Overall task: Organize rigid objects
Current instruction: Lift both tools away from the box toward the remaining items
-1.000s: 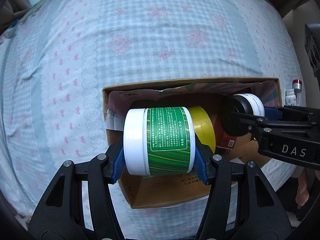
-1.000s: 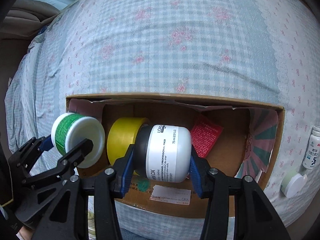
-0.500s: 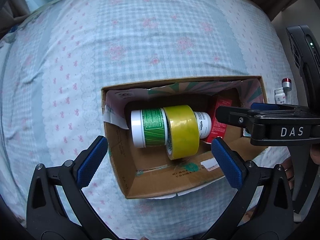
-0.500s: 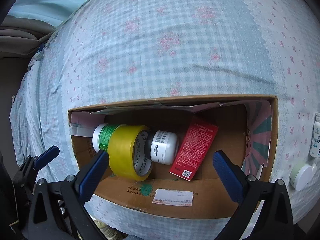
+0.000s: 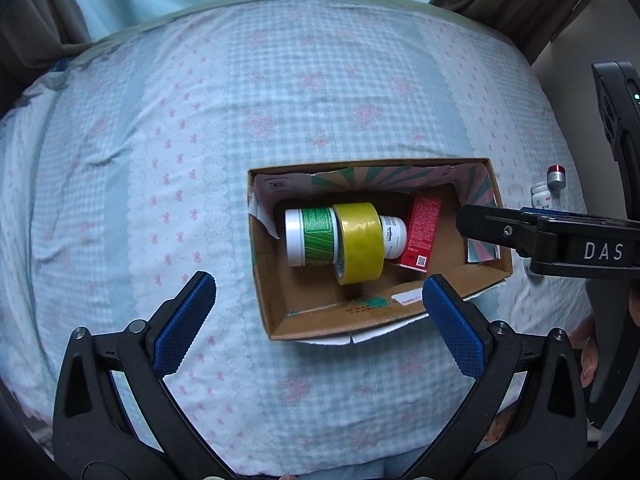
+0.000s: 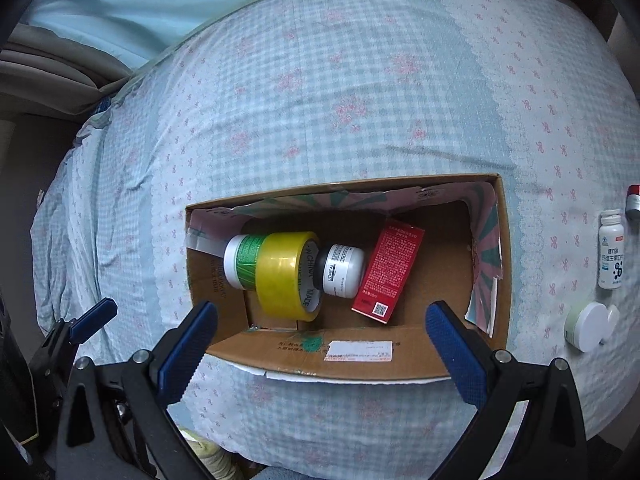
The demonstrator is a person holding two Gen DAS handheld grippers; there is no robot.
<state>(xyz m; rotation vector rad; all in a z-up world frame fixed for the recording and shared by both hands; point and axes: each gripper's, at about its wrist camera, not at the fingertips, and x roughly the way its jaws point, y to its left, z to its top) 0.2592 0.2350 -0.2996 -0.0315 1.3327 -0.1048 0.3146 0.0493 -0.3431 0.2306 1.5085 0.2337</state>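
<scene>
Now both grippers are empty | left gripper [image 5: 316,312] jaws wide apart, near the cardboard box [image 5: 304,322] | right gripper [image 6: 320,332] jaws wide apart too | in box, left to right: green jar [image 6: 242,262], yellow tape roll [image 6: 280,276], white jar [image 6: 344,270], red carton [image 6: 388,272] | box lies on the bed [image 6: 320,100].
</scene>
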